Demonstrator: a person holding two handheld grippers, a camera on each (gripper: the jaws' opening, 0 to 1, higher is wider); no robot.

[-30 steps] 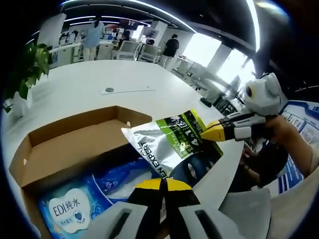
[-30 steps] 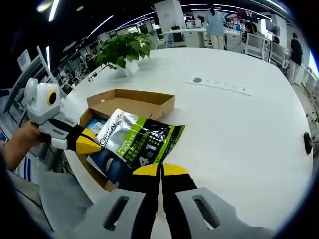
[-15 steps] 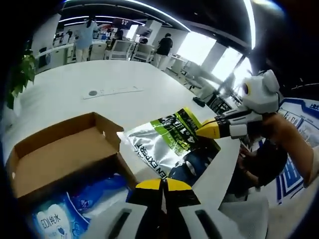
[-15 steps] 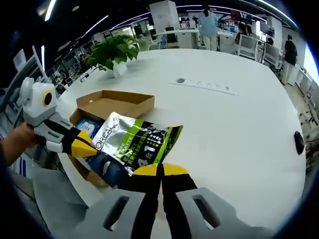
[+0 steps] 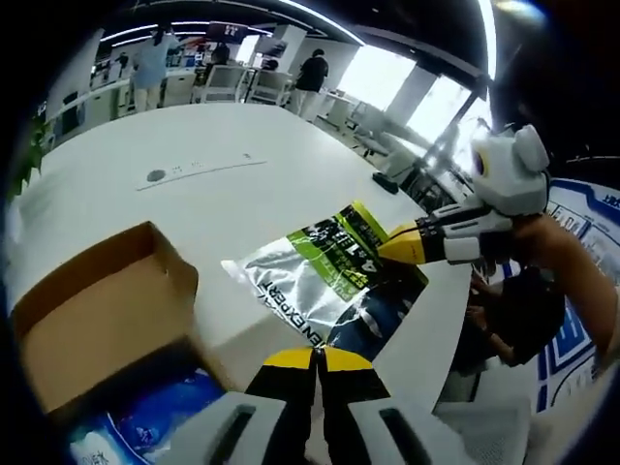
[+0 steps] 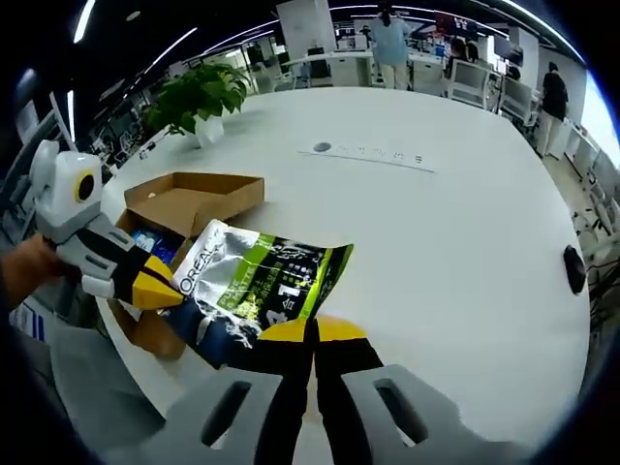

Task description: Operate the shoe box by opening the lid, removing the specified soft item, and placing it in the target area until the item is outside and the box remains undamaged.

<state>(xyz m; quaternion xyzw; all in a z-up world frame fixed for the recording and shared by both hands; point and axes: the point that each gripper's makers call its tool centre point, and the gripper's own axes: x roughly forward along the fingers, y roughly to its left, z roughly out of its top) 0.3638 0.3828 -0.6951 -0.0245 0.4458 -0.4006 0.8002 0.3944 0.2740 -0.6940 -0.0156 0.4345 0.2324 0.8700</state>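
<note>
Carried farther off the shoe box [image 6: 194, 199], the pouch [image 6: 262, 286] stays pinched by both hand-held grippers [image 6: 312, 334] [image 5: 312, 360].

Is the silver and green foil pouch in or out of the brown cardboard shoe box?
Out. The silver and green foil pouch hangs between both grippers over the white table, beside the open brown cardboard shoe box.

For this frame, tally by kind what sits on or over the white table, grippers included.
Grippers: 2 (left gripper, right gripper)
Silver-green pouch: 1
Cardboard shoe box: 1
Blue wipes pack in the box: 1
Potted plant: 1
Total: 6
</note>
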